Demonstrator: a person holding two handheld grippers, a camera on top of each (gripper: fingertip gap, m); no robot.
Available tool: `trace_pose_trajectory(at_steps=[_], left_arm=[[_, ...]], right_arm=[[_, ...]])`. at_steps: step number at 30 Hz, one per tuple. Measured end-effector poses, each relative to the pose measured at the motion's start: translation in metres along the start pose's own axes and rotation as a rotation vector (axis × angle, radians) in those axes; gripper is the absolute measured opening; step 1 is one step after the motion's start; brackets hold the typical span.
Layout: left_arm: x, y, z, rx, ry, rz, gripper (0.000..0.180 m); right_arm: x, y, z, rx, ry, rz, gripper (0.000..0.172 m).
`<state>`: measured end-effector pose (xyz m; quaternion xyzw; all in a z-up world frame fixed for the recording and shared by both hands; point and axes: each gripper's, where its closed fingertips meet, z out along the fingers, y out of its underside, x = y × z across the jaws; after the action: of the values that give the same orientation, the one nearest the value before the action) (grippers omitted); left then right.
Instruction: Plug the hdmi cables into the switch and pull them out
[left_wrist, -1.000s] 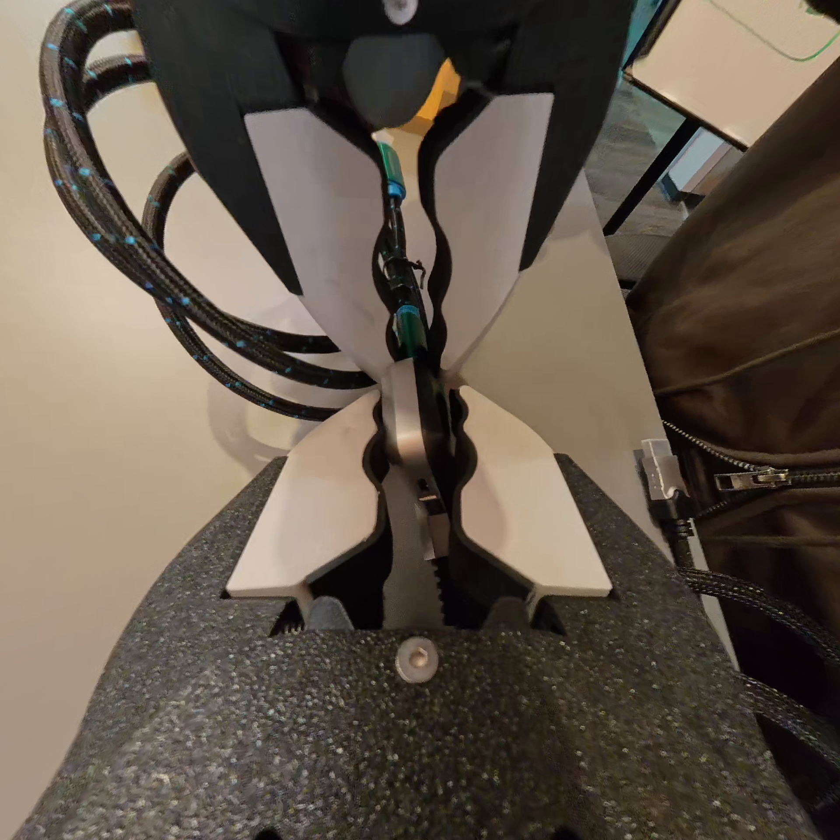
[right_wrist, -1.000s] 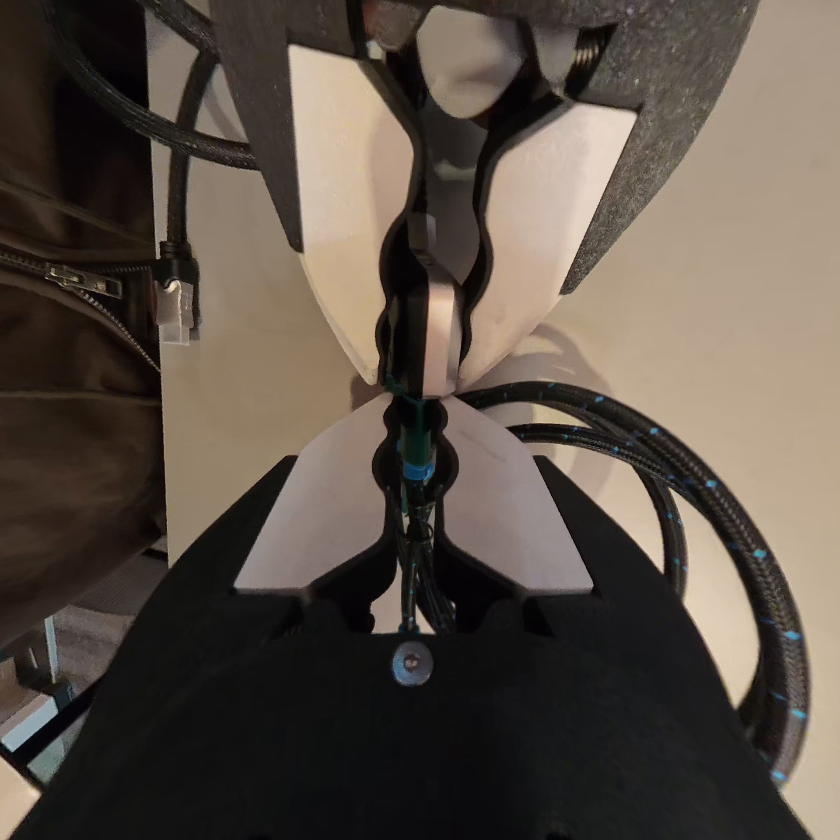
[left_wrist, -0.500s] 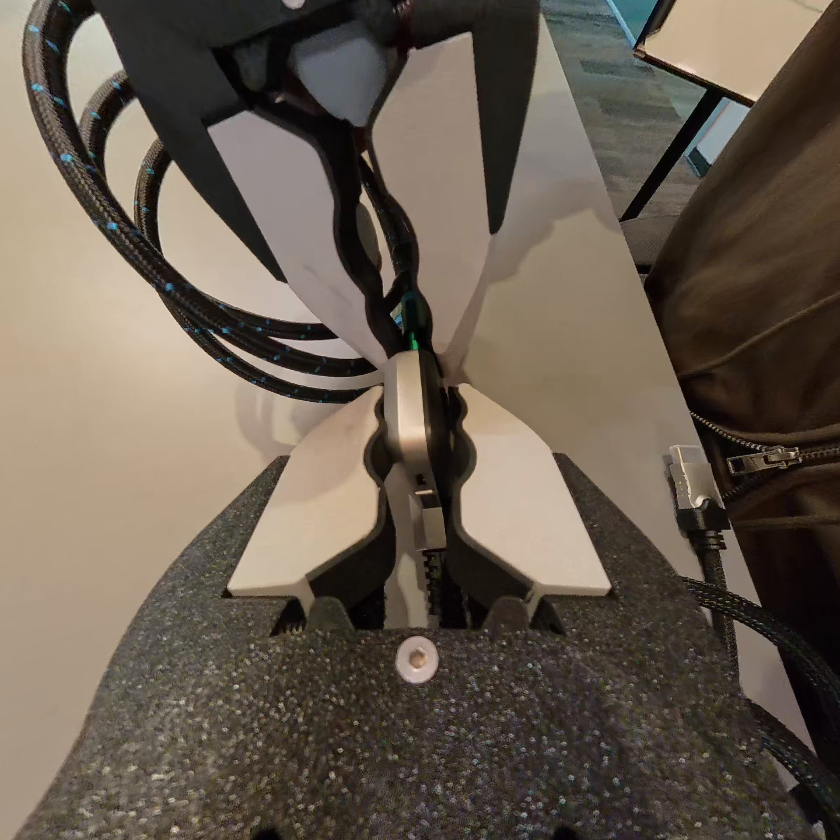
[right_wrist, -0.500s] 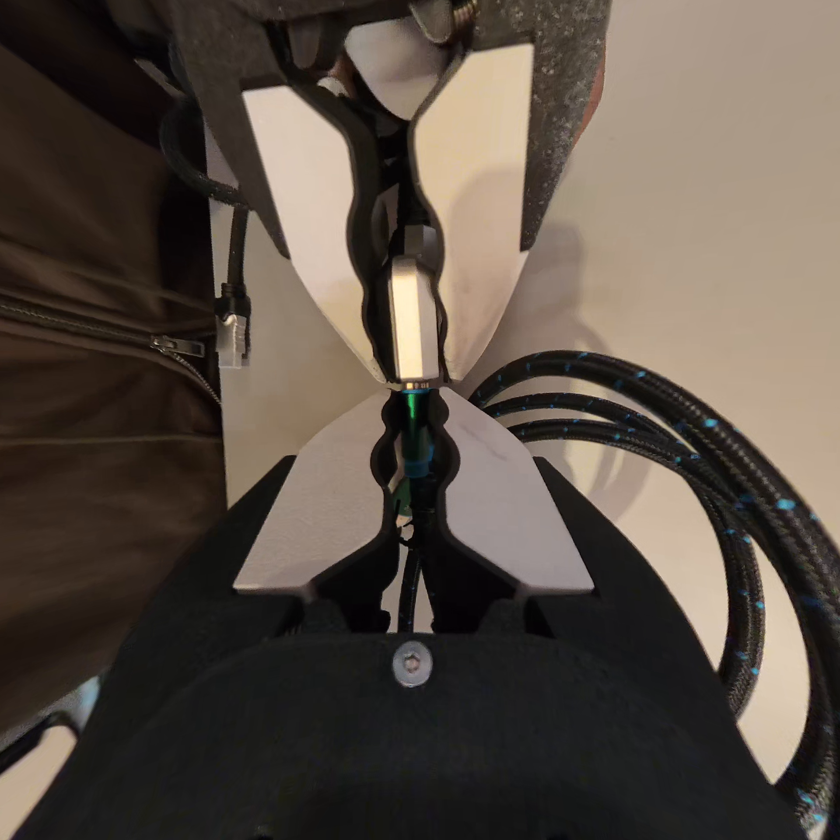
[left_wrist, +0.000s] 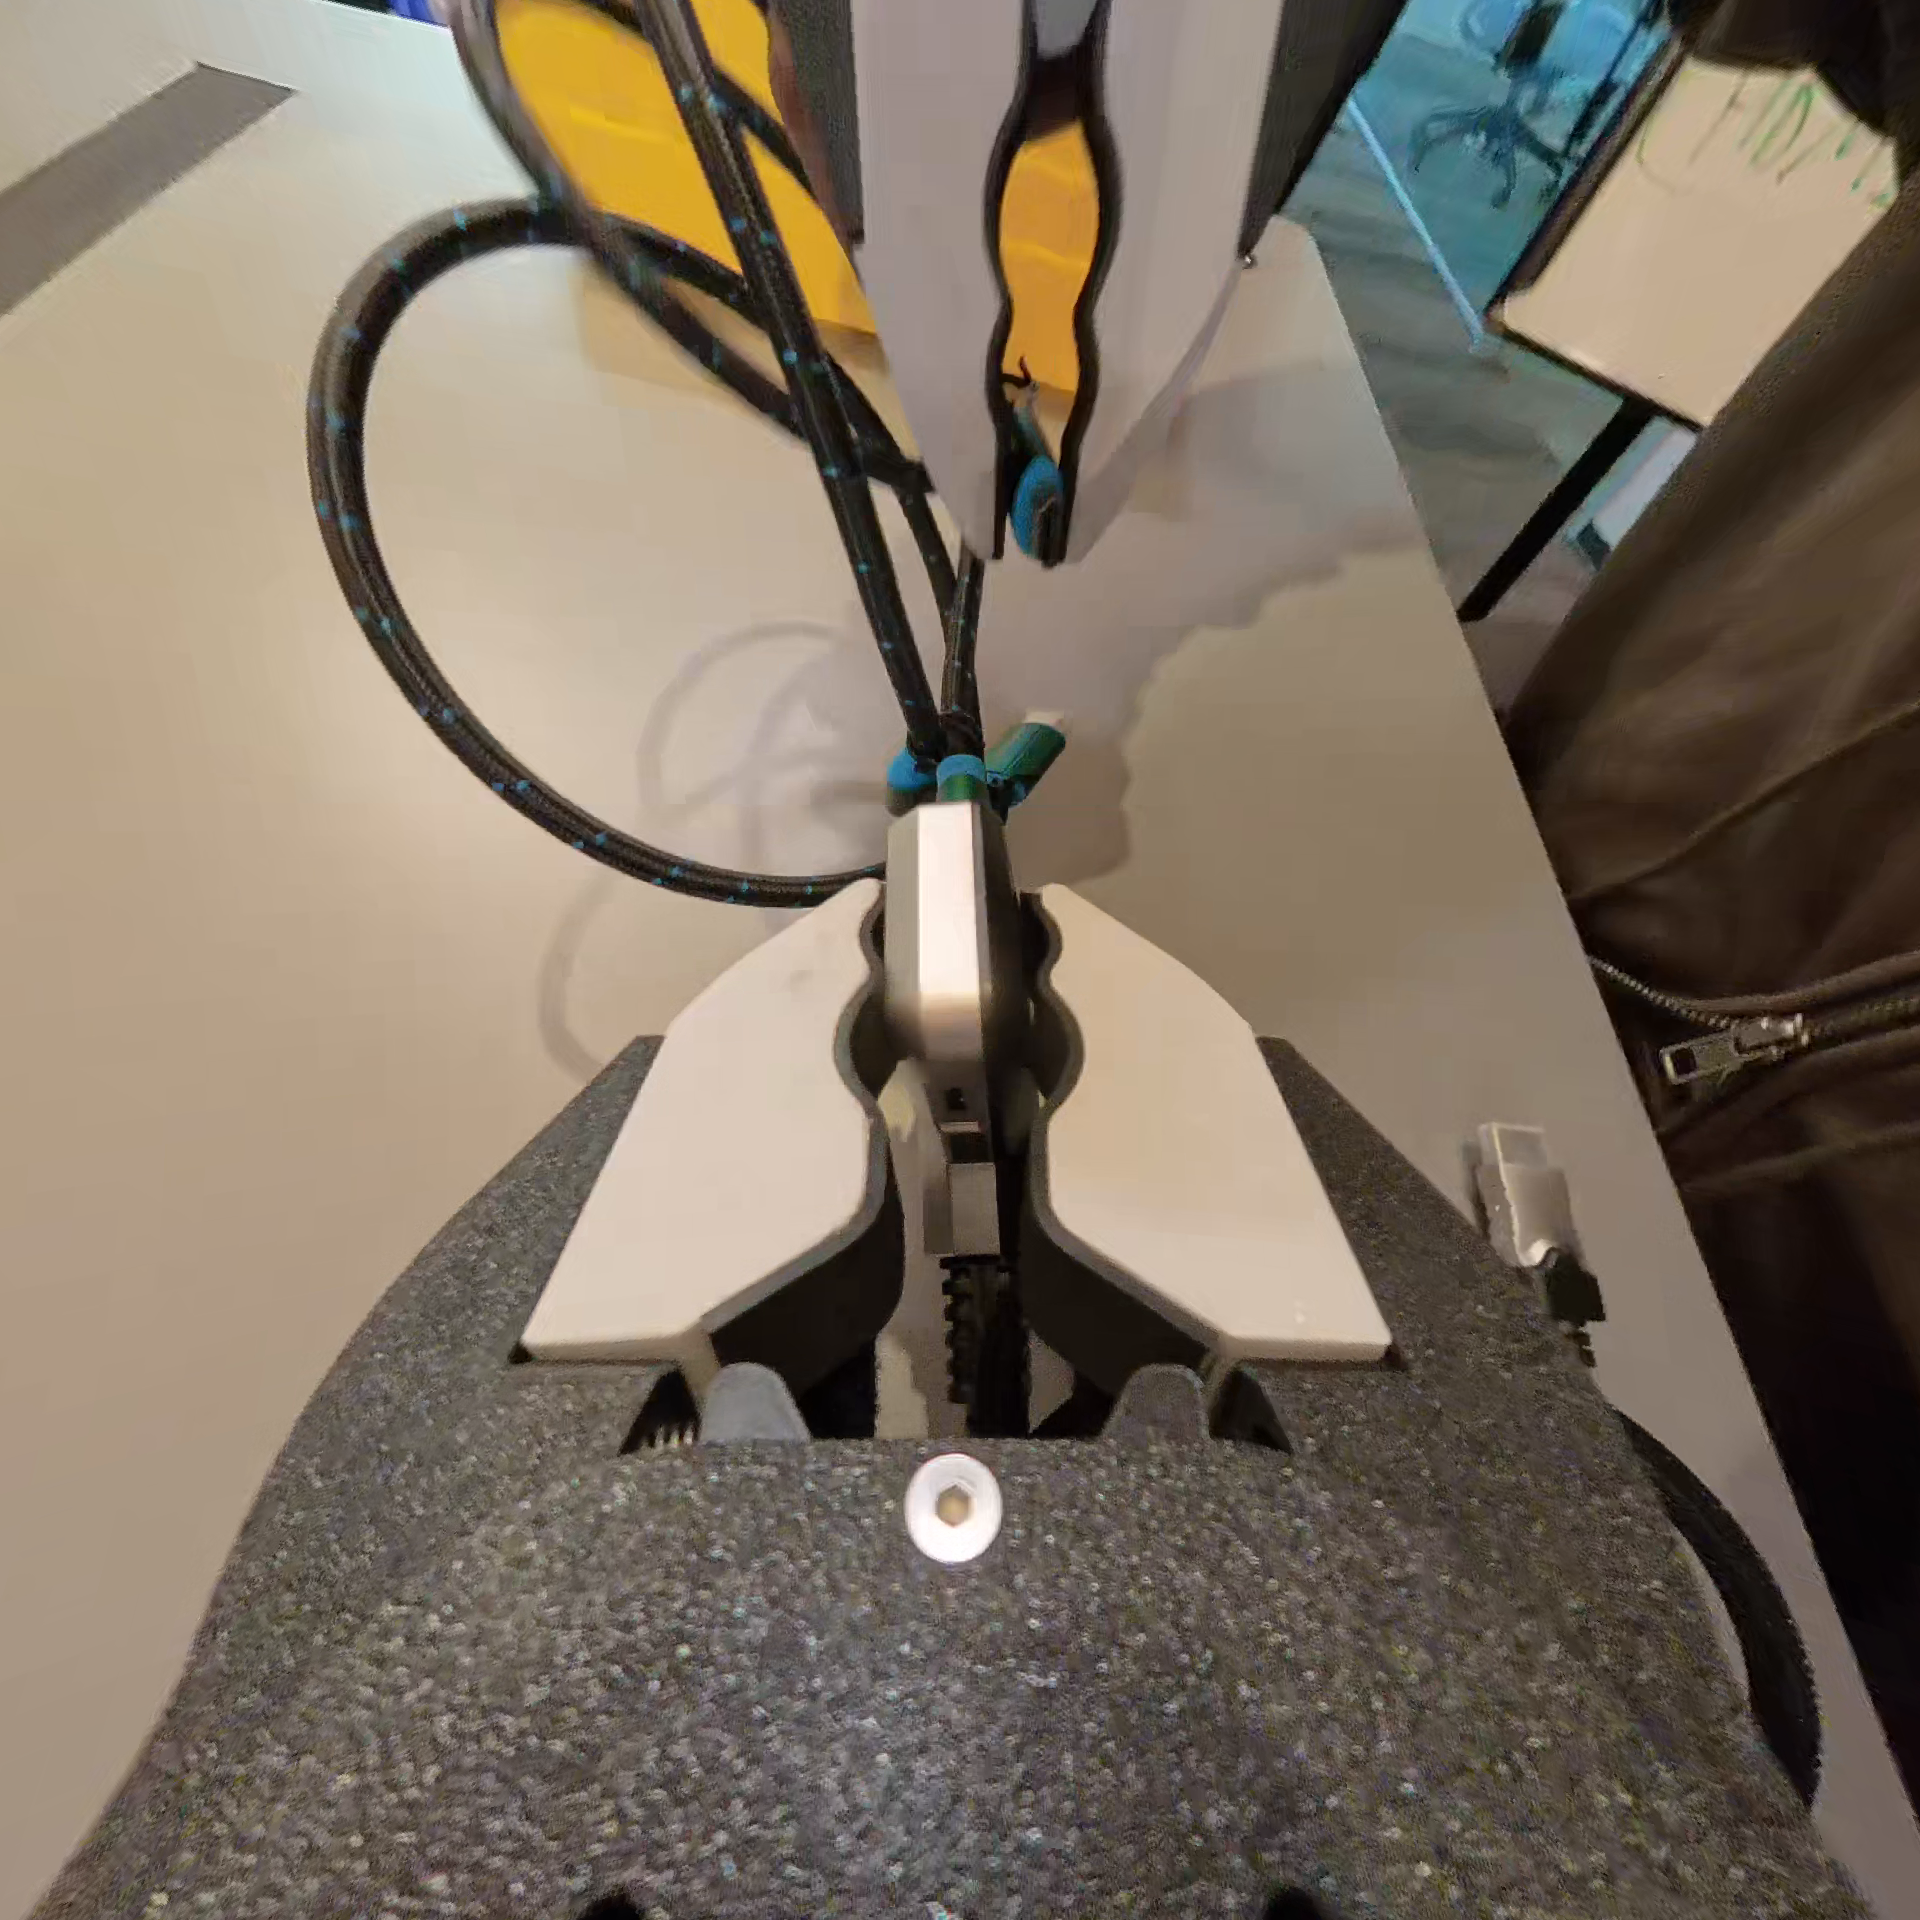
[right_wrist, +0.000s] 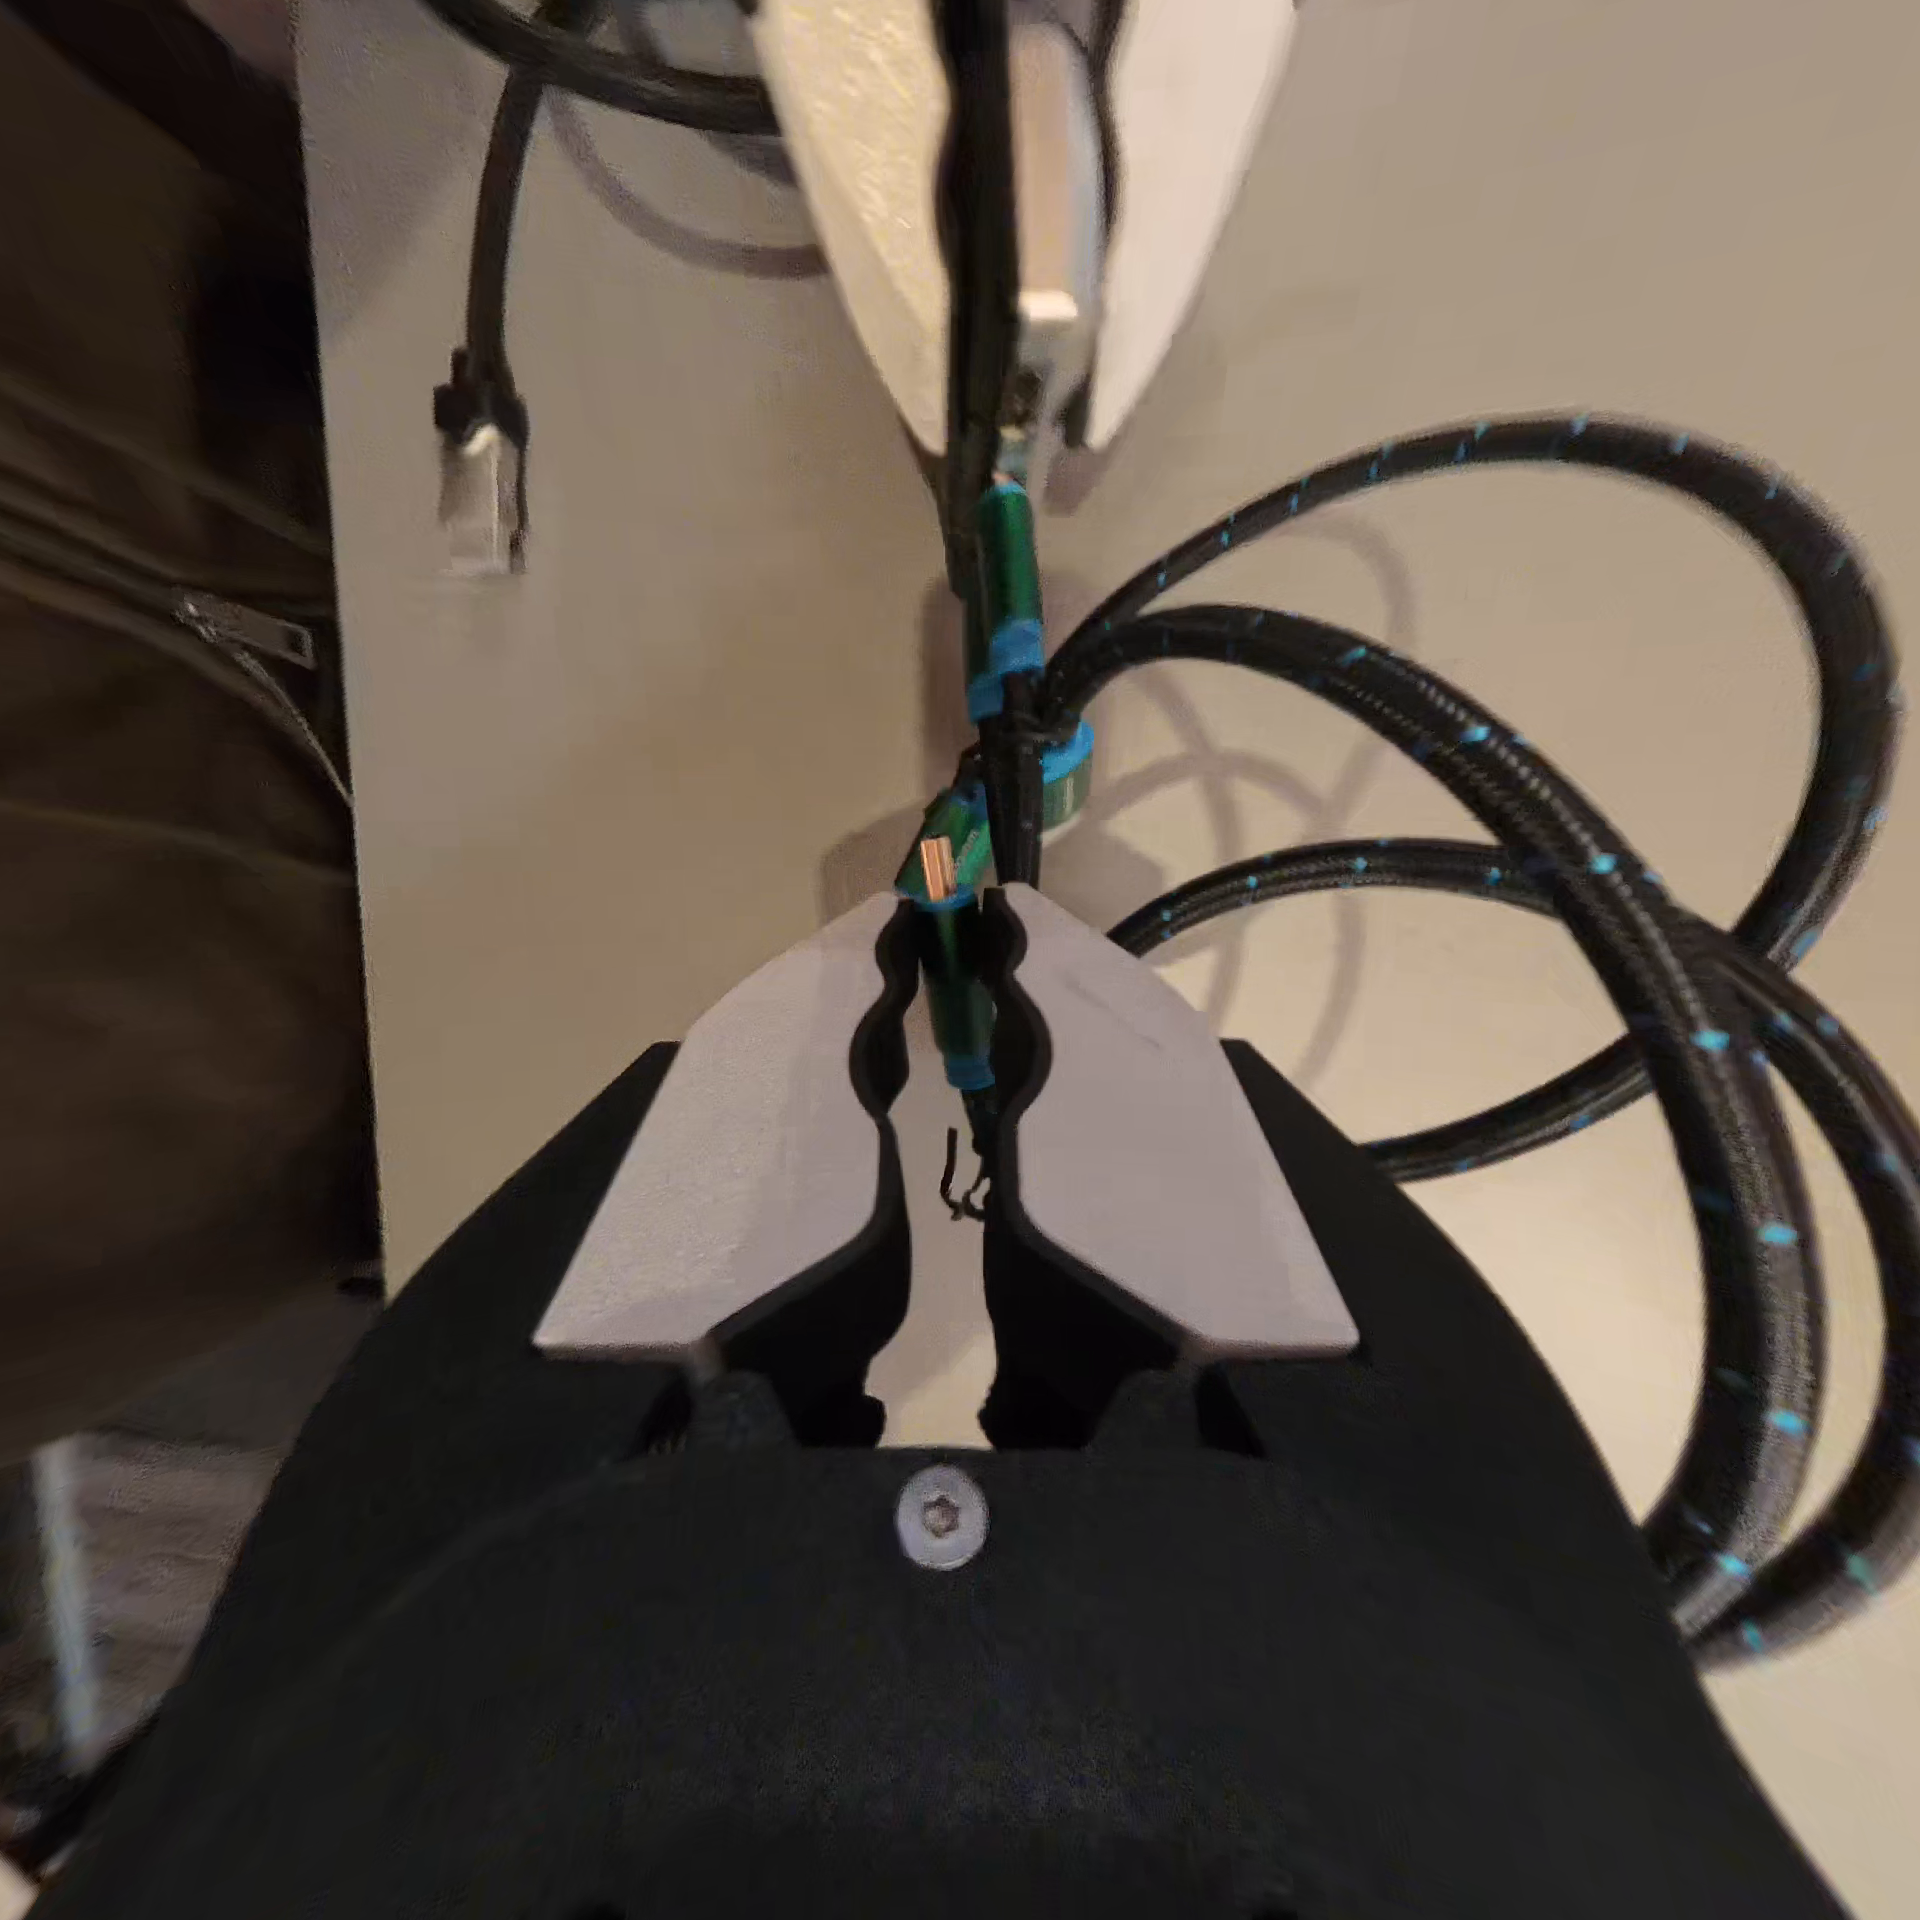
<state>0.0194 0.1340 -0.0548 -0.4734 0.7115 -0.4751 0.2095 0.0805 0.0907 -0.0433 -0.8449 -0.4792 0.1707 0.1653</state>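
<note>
My left gripper (left_wrist: 961, 899) is shut on a silver-grey adapter block (left_wrist: 935, 935), held on edge between its pads. A green plug with a blue collar (left_wrist: 958, 781) sits in the block's far end, and a second green plug (left_wrist: 1027, 750) hangs loose beside it. My right gripper (right_wrist: 951, 902) is shut on another green plug (right_wrist: 954, 987) of the same black braided cable (right_wrist: 1558, 935). A loose green plug with a copper tip (right_wrist: 938, 864) lies just ahead of its tips. In the right wrist view the left gripper (right_wrist: 1013, 447) is a short way off, with the seated plug (right_wrist: 1003, 561) below it.
The cable's loops (left_wrist: 416, 623) lie on the pale table (left_wrist: 260, 831). A grey plug on a black lead (left_wrist: 1522, 1195) rests at the table's edge, beside a person's brown jacket (left_wrist: 1766, 727). A yellow object (left_wrist: 644, 135) stands behind the right gripper (left_wrist: 1023, 556). Across from one pair of fingers to the other is roughly 8 centimetres. About 35 centimetres separates my right fingertips from the yellow object (left_wrist: 644, 135).
The two grippers stood tip to tip, a green plug meeting the adapter. They have drawn apart. A green plug stays in the adapter, and each gripper keeps its hold.
</note>
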Motion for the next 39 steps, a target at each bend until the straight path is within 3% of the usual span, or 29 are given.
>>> trace_pose_trajectory(at_steps=[3, 15, 28, 31, 33, 39], left_arm=[[0.002, 0.008, 0.01, -0.043, 0.018, -0.023, 0.023], [0.001, 0.011, 0.011, -0.01, 0.083, -0.195, 0.023], [-0.005, 0.012, 0.017, 0.019, 0.088, -0.35, 0.024], [-0.007, 0.013, 0.017, 0.023, 0.082, -0.365, 0.024], [-0.008, 0.013, 0.017, 0.025, 0.082, -0.375, 0.025], [-0.012, 0.014, 0.015, 0.033, 0.076, -0.393, 0.025]], right_arm=[[-0.007, -0.009, -0.004, 0.009, 0.054, -0.087, 0.012], [-0.003, -0.016, -0.007, 0.104, 0.07, -0.052, 0.012], [0.018, 0.004, 0.028, -0.059, 0.318, -0.053, 0.023], [0.023, 0.001, 0.024, -0.016, 0.401, -0.055, 0.05], [0.025, 0.0, 0.016, 0.032, 0.463, -0.048, 0.058], [0.015, 0.002, -0.02, 0.326, 0.598, 0.06, 0.055]])
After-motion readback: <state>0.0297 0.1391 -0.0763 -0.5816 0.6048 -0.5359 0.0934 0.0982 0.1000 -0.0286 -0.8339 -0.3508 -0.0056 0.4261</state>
